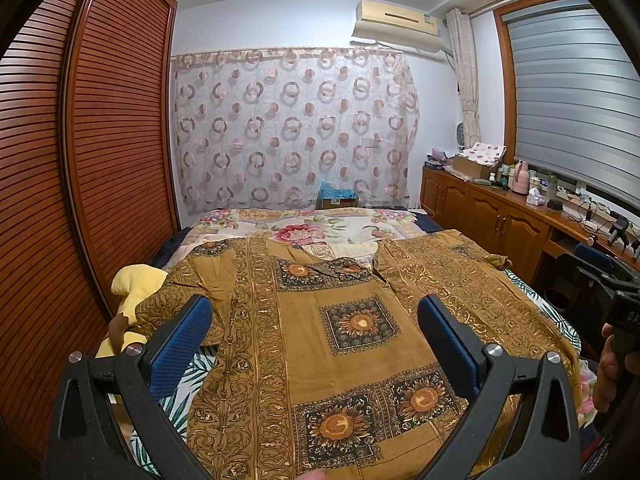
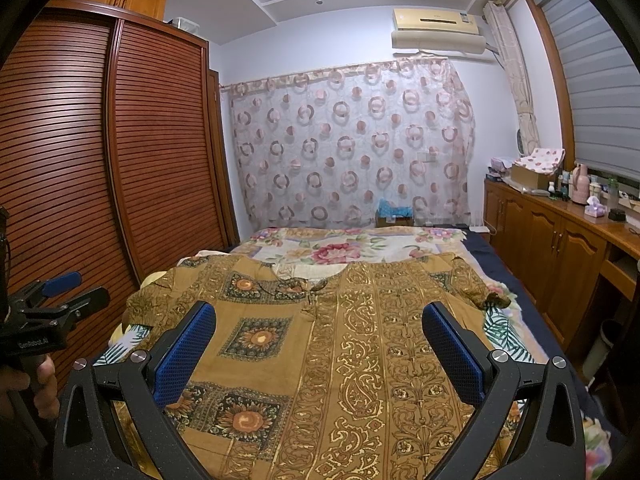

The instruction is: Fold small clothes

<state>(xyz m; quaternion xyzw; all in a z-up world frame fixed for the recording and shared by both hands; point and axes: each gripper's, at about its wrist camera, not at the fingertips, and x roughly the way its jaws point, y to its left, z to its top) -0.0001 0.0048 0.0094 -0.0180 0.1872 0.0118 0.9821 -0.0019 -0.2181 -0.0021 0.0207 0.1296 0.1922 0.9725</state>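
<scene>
Bed [image 2: 496, 258] w/ dark navy sheet at edges. Floral quilt [image 1: 320, 232] covers far half. Mustard sunflower-print garment [image 1: 344, 320] spread flat on near half, over leaf-print cloth [image 2: 508, 340]. Yellow plush [image 1: 136, 280] at bed's left side, partly under garment.

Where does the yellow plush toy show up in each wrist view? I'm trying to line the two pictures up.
Left wrist: the yellow plush toy lies at the left edge of the bed, beside the brown shirt, just beyond the left claw.
Right wrist: only a pale yellow sliver peeks out behind the shirt's far left corner.
Shared landmark: the air conditioner, high on the back wall.
</scene>
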